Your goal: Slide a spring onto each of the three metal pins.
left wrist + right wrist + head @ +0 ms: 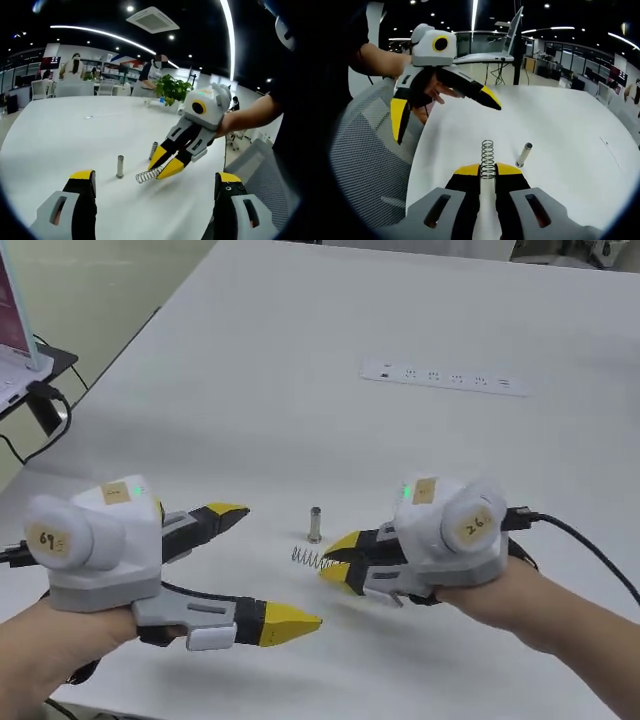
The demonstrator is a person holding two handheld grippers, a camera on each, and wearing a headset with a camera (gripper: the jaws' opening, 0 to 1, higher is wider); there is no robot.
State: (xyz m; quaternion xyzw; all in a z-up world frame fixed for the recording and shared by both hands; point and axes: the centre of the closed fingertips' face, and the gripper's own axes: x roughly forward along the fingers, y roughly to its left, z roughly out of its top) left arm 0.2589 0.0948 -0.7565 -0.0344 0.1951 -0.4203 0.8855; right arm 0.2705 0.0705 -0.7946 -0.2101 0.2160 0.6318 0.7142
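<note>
Bright overhead strip lights, soft shadows — fisheye bending at edges.

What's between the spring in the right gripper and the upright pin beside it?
Nothing visible. The right gripper holds the spring near the pin, with only bare table between them. The left gripper is open and off to one side.

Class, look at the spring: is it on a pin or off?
Off. The spring is clamped in the right gripper, its free end in the air beside the standing pin, not over it.
</note>
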